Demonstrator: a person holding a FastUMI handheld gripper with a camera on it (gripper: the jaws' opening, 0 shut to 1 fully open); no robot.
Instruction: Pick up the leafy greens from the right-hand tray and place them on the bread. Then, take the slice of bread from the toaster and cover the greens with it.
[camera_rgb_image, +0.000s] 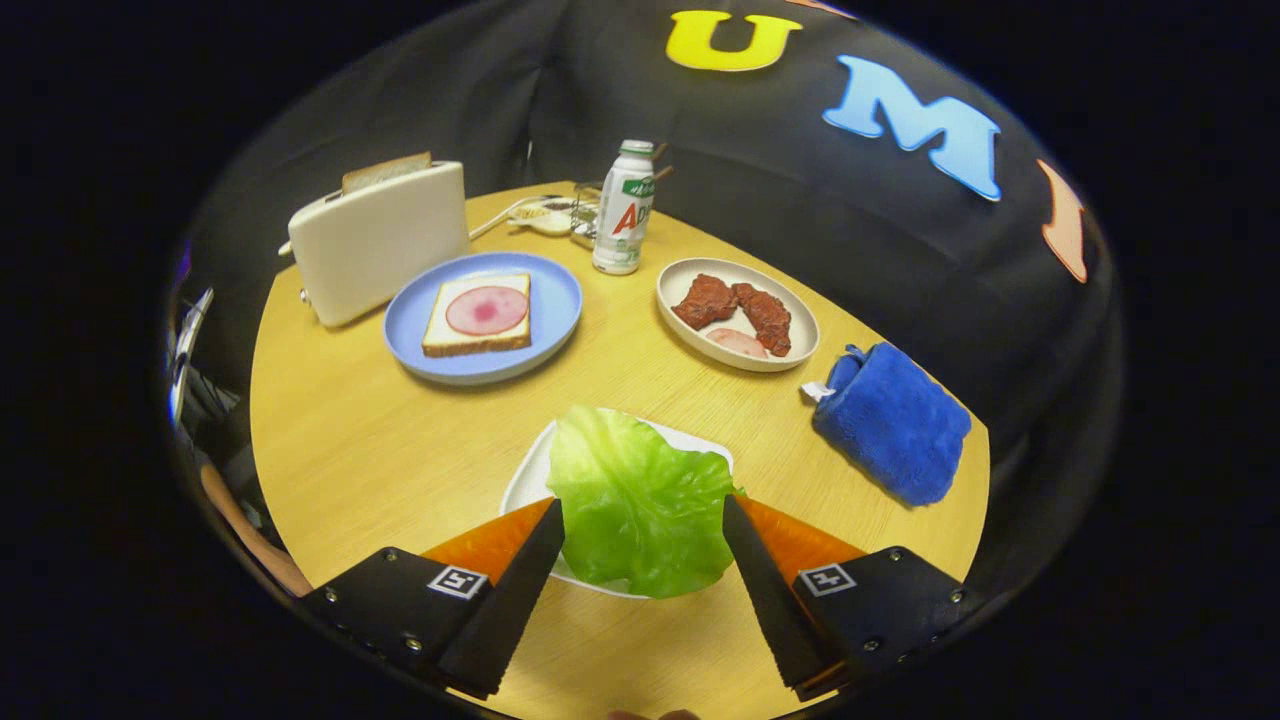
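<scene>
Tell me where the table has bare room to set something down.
The widest bare wood lies between the blue plate, the oval meat dish and the lettuce between the gripper fingers. A strip lies left of the white tray. It is crowded behind, around the toaster and bottle.
</scene>
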